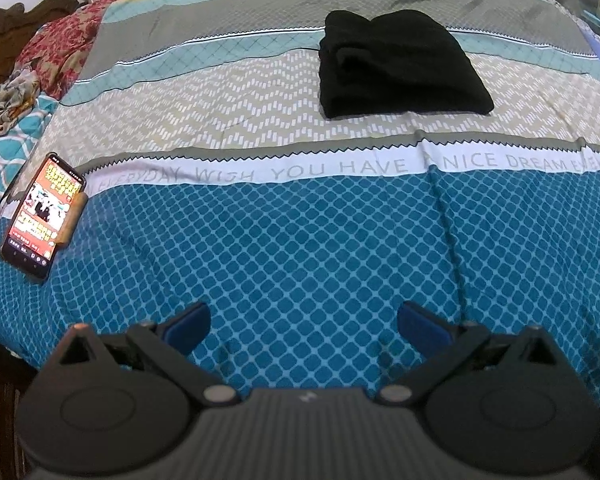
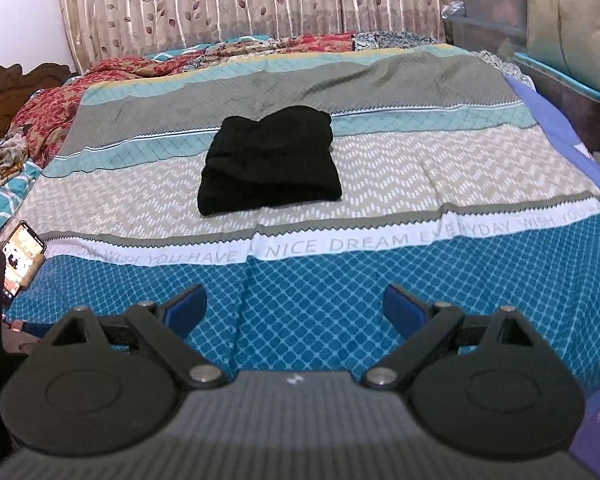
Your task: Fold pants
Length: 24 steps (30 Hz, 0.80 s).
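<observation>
Black pants (image 1: 400, 64) (image 2: 270, 160) lie folded into a compact stack on the patterned bedspread (image 1: 300, 240) (image 2: 420, 184), toward the far half of the bed. My left gripper (image 1: 304, 322) hovers open over the blue diamond band near the bed's front edge, well short of the pants, with nothing between its blue pads. My right gripper (image 2: 295, 308) is likewise open and empty over the same blue band, the pants lying ahead and slightly left of it.
A lit phone (image 1: 44, 216) (image 2: 20, 256) lies at the bed's left front. Crumpled red and patterned cloths (image 1: 60, 40) (image 2: 48, 108) pile along the left and far side. Curtains (image 2: 240, 0) hang behind; storage boxes (image 2: 540, 40) stand at right.
</observation>
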Available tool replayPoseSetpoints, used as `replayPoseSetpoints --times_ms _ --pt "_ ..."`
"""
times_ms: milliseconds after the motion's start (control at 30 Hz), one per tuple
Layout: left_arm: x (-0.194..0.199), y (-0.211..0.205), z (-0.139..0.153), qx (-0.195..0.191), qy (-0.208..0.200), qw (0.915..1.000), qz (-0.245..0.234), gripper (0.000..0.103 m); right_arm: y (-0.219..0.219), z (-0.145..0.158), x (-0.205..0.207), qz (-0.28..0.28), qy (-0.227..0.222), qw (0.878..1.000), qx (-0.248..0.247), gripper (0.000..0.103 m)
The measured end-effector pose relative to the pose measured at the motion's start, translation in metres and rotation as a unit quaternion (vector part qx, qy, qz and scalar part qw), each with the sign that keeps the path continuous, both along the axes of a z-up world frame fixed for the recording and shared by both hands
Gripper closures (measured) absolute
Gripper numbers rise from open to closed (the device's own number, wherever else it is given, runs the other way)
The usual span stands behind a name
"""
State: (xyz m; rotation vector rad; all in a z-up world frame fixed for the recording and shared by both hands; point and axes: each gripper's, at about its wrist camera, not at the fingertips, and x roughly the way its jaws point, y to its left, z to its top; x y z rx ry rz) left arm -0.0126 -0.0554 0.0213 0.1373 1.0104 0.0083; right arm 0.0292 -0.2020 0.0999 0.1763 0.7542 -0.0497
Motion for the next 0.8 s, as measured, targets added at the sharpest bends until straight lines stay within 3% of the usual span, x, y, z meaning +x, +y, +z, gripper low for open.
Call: replayPoseSetpoints --times_ms 300,800 --pt "0.001 0.007 0.004 -0.002 -0.005 0.9999 0.013 0.0 0.016 0.004 -0.001 0.011 -0.014 1.0 -0.005 0.007" --pt "-0.001 -0.005 0.003 0.017 -0.002 0.9998 0.008 0.0 0.001 -0.005 -0.008 -0.03 0.001 0.999 0.042 0.007"
